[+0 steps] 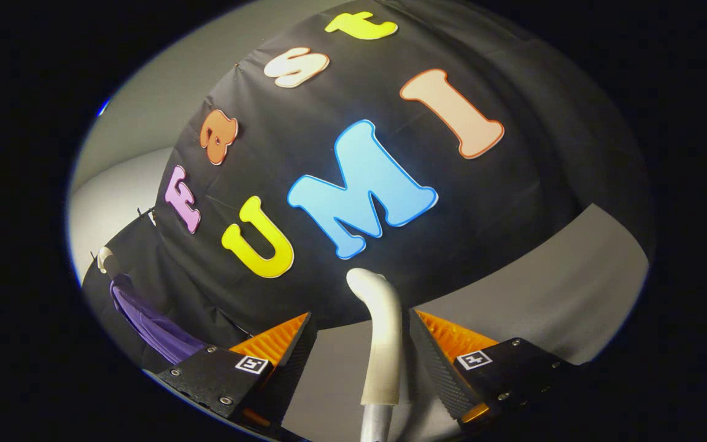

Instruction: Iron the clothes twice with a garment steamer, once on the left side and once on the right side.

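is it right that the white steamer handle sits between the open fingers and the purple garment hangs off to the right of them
Not quite. In the gripper view the purple garment hangs to the left of the fingers, not the right. The rest stands: the white steamer handle sits between the fingers of the gripper, which are open, with a gap showing on the left side of the handle.

Between my claw's (359, 344) ribbed, rubbery-looking pads (277, 341) stands the steamer handle (383, 334): smooth, softly glossy plastic, joined below to shiny metal tube. The garment (151, 325) is thin draped cloth. The wall (513, 202) is matt cloth, the desk (550, 282) matt and smooth.
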Available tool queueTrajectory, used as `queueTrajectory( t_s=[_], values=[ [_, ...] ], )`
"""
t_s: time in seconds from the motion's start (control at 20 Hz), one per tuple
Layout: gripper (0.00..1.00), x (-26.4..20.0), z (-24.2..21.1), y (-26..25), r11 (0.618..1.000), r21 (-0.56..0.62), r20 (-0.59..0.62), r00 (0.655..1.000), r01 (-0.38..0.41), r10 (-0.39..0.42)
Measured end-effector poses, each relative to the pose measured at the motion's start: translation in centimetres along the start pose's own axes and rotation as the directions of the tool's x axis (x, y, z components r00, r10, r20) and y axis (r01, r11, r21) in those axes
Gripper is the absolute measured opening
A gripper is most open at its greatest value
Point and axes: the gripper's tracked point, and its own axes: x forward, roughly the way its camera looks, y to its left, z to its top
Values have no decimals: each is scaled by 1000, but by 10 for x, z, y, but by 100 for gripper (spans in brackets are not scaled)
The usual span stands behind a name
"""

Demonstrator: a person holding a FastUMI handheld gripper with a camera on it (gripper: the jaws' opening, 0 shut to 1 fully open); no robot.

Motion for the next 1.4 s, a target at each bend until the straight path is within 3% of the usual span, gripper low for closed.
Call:
queueTrajectory(
  t_s=[0.1,0.25,0.55,0.7,0.75,1.0,1.15,1.2,1.4],
  values=[
    [94,8,-9,-11,998,54,-45,999,-7,10],
    [94,14,-16,-6,985,150,-89,991,-89,103],
    [93,34,-42,-23,967,241,-199,971,-81,131],
    [91,38,-50,-12,951,281,-226,954,-130,198],
    [89,40,-53,-9,945,296,-230,950,-137,210],
    [59,47,-54,-14,911,392,-227,946,-130,233],
    [54,48,-50,-20,888,442,-205,950,-126,237],
    [45,46,-51,-21,884,450,-205,949,-127,240],
    [37,46,-51,-18,889,436,-201,948,-140,248]
  ],
)
